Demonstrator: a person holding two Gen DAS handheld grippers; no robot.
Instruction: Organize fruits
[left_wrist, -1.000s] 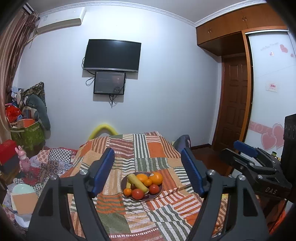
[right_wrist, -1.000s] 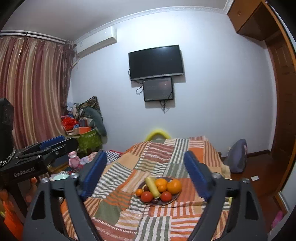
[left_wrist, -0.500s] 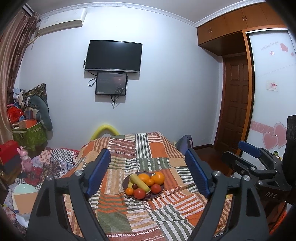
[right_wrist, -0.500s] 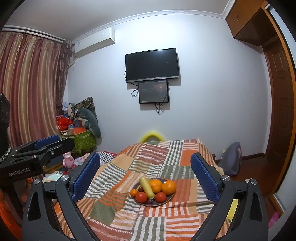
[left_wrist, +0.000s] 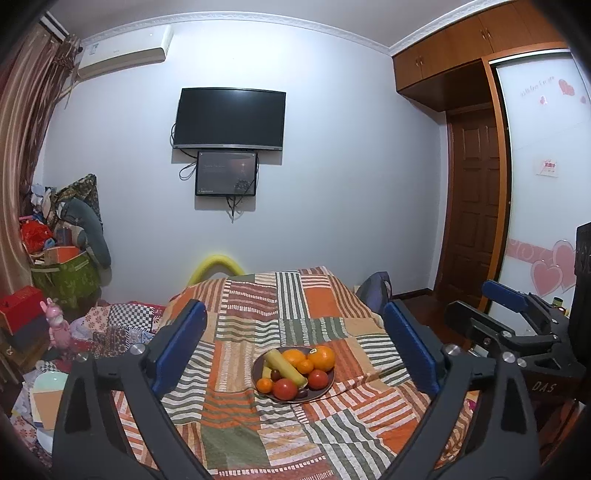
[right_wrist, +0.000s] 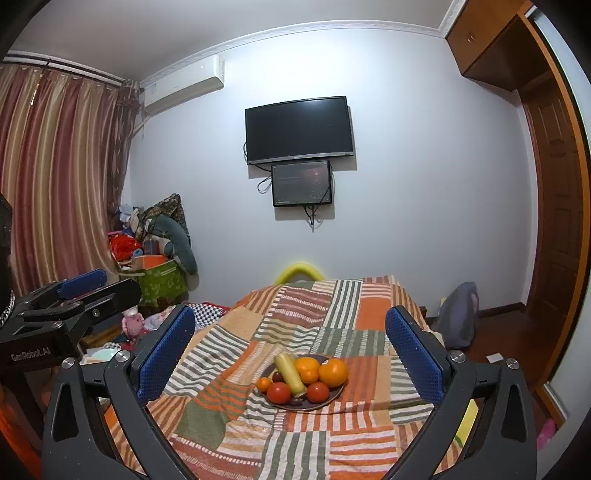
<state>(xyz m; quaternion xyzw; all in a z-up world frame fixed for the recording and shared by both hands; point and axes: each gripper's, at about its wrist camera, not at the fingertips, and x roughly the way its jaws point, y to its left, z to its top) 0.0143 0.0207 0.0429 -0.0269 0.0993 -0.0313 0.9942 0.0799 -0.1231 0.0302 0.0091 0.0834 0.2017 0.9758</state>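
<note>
The left claw (left_wrist: 291, 339) fills the lower part of the left wrist view, its jaws opening wide with nothing gripped; its blue pads (left_wrist: 179, 345) frame the scene on either side. Low in the centre of that view, a dark plate (left_wrist: 325, 392) sits on a bed covered by a striped patchwork blanket (left_wrist: 295, 306) in orange, green and cream. The plate holds the fruits: a large orange (left_wrist: 322, 358) at the upper right, a smaller orange (left_wrist: 293, 357) beside it, a yellow-green banana (left_wrist: 286, 365) lying diagonally, two red tomatoes (left_wrist: 284, 388) toward the front, and a small tangerine (left_wrist: 264, 385) at the left edge. The right claw (right_wrist: 290, 349) is likewise released, jaws opening, empty, with the same plate (right_wrist: 334, 398) seen between its pads in the lower centre of the right wrist view, well ahead of both claws. In the left wrist view the right claw shows at the lower right edge (left_wrist: 517, 332); in the right wrist view the left claw shows at the left edge (right_wrist: 74, 306). On the far wall, upper centre, hangs a dark television (left_wrist: 229, 119) with a smaller screen (left_wrist: 226, 173) just below it. An air conditioner (left_wrist: 123, 55) sits at upper left, striped curtains (right_wrist: 55, 177) hang left, and a wooden door (left_wrist: 474, 199) stands right.
</note>
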